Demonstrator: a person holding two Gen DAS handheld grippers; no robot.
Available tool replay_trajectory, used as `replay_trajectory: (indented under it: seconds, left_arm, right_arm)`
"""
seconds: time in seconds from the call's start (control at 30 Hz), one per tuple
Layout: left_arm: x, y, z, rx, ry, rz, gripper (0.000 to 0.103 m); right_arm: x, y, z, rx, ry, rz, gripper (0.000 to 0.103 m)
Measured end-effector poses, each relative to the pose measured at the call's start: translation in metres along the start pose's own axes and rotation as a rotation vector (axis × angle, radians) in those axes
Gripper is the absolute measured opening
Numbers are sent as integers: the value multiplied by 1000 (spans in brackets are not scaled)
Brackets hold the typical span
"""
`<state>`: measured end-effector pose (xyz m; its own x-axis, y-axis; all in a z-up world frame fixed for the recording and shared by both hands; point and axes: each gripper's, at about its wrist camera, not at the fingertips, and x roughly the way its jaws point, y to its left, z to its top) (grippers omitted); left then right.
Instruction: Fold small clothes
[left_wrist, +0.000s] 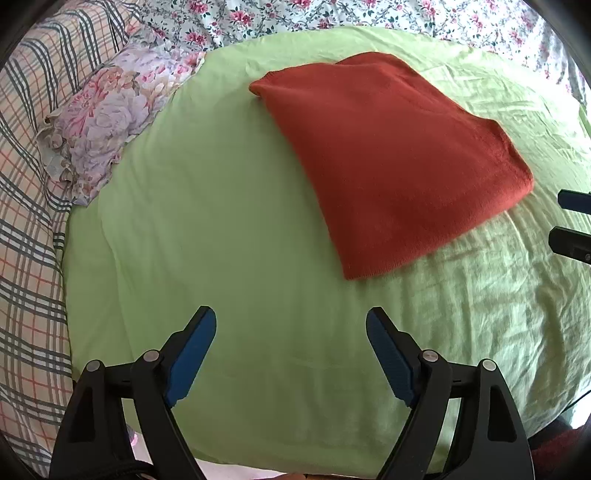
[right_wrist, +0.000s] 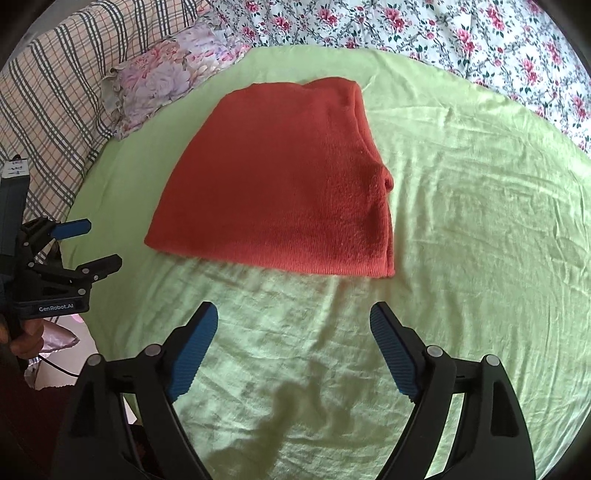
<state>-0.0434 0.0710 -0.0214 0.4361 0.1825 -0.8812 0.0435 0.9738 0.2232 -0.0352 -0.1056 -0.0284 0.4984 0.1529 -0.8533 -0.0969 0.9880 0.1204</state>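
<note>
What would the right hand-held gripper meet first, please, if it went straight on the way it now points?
Probably the bare green sheet, then the near hem of the folded red sweater. The right hand-held gripper is open and empty; its height above the sheet is unclear.

Wrinkled green sheet (right_wrist: 461, 229), floral pillow (left_wrist: 107, 122) (ruffled edge), plaid bedding (left_wrist: 26, 221), flowered cover (right_wrist: 443, 29), daylight

Left gripper (left_wrist: 291, 325), lower centre of its own view, has both blue-padded fingers spread wide, holding nothing. Right gripper (right_wrist: 293, 319), lower centre of its view, is equally wide apart and likewise grips nothing.
</note>
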Motion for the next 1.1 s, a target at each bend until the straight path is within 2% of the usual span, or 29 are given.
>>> replay_trajectory:
  seconds: [0.3,0.67,1.1]
  left_arm:
    - [6,0,22,-10,-4,41,84]
    - [4,5,58,-35,-37,30,85]
    - [6,0,76,-43,-67,28,87]
  right_arm:
    - [3,5,26,-47,-16,-17,86]
    - [8,5,57,-56,-25,-2,87]
    - [20,3,81,-82,-23,25,88]
